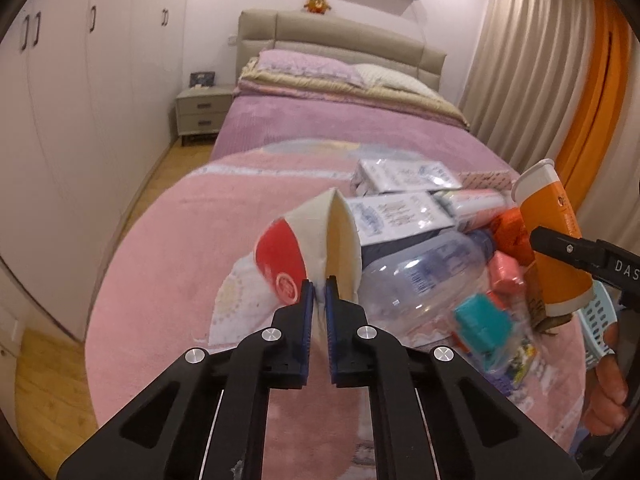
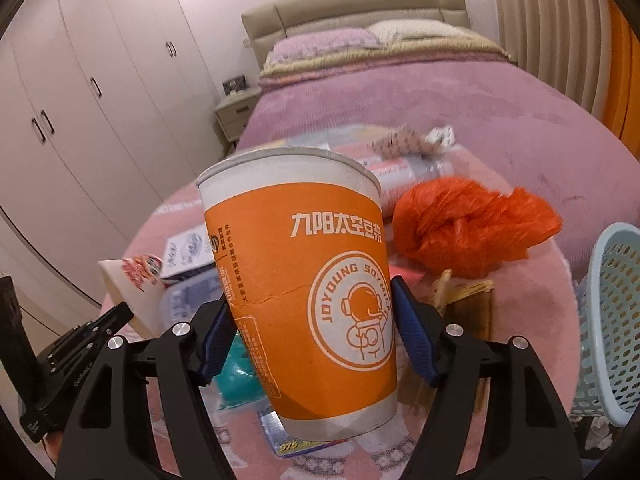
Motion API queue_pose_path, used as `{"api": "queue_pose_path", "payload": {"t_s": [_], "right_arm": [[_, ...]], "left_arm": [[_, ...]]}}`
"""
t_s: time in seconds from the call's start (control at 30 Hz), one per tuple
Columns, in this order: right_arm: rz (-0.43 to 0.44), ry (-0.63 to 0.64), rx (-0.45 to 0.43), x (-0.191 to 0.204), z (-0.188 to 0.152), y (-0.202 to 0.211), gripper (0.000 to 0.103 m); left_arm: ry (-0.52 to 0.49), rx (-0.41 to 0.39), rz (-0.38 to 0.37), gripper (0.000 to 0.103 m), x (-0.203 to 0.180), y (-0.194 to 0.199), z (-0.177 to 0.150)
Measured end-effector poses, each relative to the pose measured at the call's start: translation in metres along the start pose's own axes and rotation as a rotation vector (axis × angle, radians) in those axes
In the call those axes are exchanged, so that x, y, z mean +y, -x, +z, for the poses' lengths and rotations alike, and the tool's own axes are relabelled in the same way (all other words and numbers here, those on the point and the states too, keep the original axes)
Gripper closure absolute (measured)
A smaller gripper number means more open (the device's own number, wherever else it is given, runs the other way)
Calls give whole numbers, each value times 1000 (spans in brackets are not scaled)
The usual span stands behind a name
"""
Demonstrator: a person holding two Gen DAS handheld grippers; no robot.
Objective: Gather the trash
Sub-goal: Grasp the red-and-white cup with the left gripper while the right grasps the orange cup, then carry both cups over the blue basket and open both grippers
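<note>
So we hold two cups — left gripper (image 1: 319, 286) pinching a flattened cup (image 1: 308, 248), right gripper (image 2: 312, 336) clamping the orange cup (image 2: 308, 288) — while the bottle (image 1: 416, 280), boxes (image 1: 400, 212) and bag (image 2: 472, 232) lie uncollected, basket (image 2: 612, 320) far right.

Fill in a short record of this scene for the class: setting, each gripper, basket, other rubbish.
setting: pink blanket on a bed
left gripper: shut on a flattened paper cup
right gripper: holding an orange paper cup
basket: pale blue, at the right
other rubbish: clear bottle, white boxes, orange bag
</note>
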State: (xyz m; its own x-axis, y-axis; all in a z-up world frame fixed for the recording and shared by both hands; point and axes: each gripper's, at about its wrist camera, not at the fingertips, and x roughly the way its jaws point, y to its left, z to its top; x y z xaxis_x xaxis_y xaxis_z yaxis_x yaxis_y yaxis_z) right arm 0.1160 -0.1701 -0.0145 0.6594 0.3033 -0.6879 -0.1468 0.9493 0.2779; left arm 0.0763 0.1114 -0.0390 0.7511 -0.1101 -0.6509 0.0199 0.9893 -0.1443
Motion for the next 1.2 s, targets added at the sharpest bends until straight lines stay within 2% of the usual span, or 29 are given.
{"api": "queue_pose_path", "payload": {"t_s": [0.17,0.3,0.4,0.43,0.47,0.53,0.6,0.7,0.77,0.83,0.93,1.0,1.07,1.2], "right_arm": [[15,-33,-91,-14,4,41,35],[3,-73,-156,-35,8,72,35],[-23,-106,-196,-57,7,94,35],[-31,-122,-206,-67,6,102,35],[-33,-132,-208,-73,6,105,35],[-44,-158,-215,-86,3,112,35],[-49,-172,-217,-93,1,113,35],[-45,-194,-205,-98,-4,111,35],[-37,-201,-197,-98,-6,110,35],[-38,-196,-189,-95,-9,107,35],[-35,-184,-174,-92,-10,103,35],[-35,-180,-170,-92,-14,101,35],[-39,-178,-166,-92,-14,99,34],[-37,-184,-152,-94,-15,93,34]], "left_arm": [[-41,-81,-46,100,-20,26,10],[-81,-116,-90,100,-41,40,19],[-116,-125,-66,98,-52,44,22],[-101,-124,-53,92,-48,45,23],[-59,-111,-47,69,-38,45,24],[15,-108,-27,36,-18,45,22],[51,-92,2,36,0,44,16],[88,-38,-14,36,10,39,7],[69,-17,-25,28,3,35,1],[16,16,-15,25,-16,24,-6],[-70,102,64,25,-41,-2,-18],[-88,142,103,25,-47,-15,-25],[-88,157,122,26,-45,-21,-27],[-99,155,219,29,-43,-36,-24]]}}
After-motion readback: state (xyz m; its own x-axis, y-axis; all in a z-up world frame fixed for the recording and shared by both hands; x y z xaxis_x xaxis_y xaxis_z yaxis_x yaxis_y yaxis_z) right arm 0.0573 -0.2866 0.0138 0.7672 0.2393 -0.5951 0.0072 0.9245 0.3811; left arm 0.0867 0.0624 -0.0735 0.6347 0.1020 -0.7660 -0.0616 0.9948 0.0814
